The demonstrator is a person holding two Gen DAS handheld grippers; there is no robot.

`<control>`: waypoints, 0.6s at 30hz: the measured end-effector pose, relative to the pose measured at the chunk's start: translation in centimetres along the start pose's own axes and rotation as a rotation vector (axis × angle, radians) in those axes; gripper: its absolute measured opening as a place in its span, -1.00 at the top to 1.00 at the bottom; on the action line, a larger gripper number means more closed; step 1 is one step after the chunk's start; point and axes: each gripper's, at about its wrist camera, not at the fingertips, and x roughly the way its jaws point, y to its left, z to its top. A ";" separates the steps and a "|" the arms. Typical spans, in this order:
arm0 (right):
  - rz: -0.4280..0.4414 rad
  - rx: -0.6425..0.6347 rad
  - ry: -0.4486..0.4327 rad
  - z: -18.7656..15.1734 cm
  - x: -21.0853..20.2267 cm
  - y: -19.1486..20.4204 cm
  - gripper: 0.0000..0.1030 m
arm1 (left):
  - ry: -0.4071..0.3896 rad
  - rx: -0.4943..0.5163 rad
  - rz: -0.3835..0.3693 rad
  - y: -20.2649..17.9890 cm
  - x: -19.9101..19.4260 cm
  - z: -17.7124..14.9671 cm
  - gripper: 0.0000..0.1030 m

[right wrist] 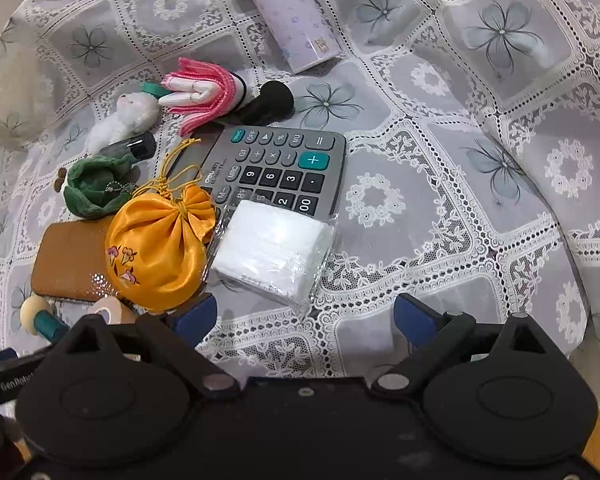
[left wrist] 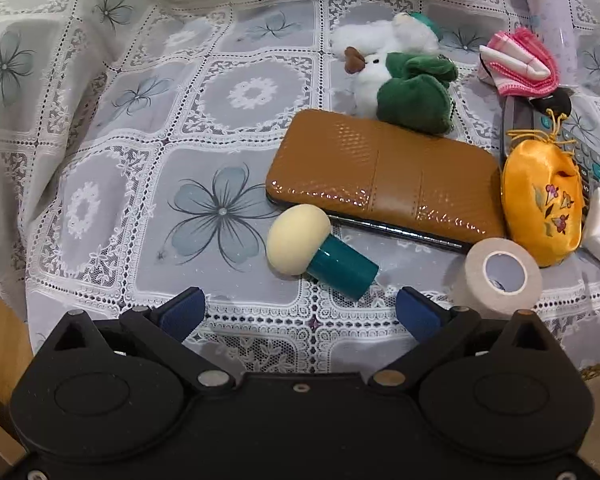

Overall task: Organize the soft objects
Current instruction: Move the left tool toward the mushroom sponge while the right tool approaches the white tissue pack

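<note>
Both grippers hang over the lace tablecloth (left wrist: 100, 208) with fingers spread and nothing between them, left gripper (left wrist: 300, 312) just short of the cream-headed mushroom toy (left wrist: 300, 240), right gripper (right wrist: 305, 316) just short of the wrapped tissue pack (right wrist: 274, 250) beside the yellow satin pouch (right wrist: 156, 248).

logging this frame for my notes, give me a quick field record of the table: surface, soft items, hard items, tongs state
surface: lace floral tablecloth
soft items: yellow satin pouch, green-and-white plush toy, white plush, pink folded cloth, wrapped tissue pack
hard items: calculator, brown wallet, tape roll, lilac bottle
left tongs: open, empty
right tongs: open, empty
</note>
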 end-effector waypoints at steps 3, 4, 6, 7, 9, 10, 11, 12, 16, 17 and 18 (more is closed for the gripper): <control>-0.001 0.009 -0.001 0.5 0.4 0.6 -0.87 | 0.000 -0.014 -0.024 0.5 -0.1 -0.1 -0.91; -0.002 0.011 -0.002 0.6 0.5 0.8 -0.87 | -0.002 -0.018 -0.032 0.6 -0.2 -0.2 -0.91; -0.014 0.015 0.000 1.0 0.9 1.2 -0.88 | -0.012 -0.021 -0.045 0.9 -0.4 -0.3 -0.91; -0.019 0.017 0.000 1.1 1.1 1.4 -0.88 | -0.020 -0.016 -0.050 1.0 -0.4 -0.3 -0.91; -0.034 0.021 -0.001 1.4 1.4 1.6 -0.88 | -0.037 0.002 -0.055 1.1 -0.5 -0.3 -0.91; -0.044 0.022 0.001 1.5 1.6 1.7 -0.88 | -0.044 0.012 -0.058 1.1 -0.5 -0.2 -0.91; -0.054 0.024 0.004 1.6 1.8 1.7 -0.88 | -0.051 0.021 -0.062 1.1 -0.6 -0.1 -0.91; -0.062 0.028 0.008 1.7 2.0 1.7 -0.88 | -0.057 0.033 -0.070 1.2 -0.6 -0.1 -0.91; -0.078 0.036 0.029 1.7 2.5 1.3 -0.80 | -0.084 0.084 -0.088 1.0 -0.7 0.2 -0.91; -0.084 0.033 0.033 1.7 2.6 1.2 -0.70 | -0.090 0.097 -0.090 0.9 -0.7 0.2 -0.91; -0.088 0.028 0.034 1.6 2.6 1.2 -0.64 | -0.095 0.111 -0.088 0.8 -0.7 0.3 -0.91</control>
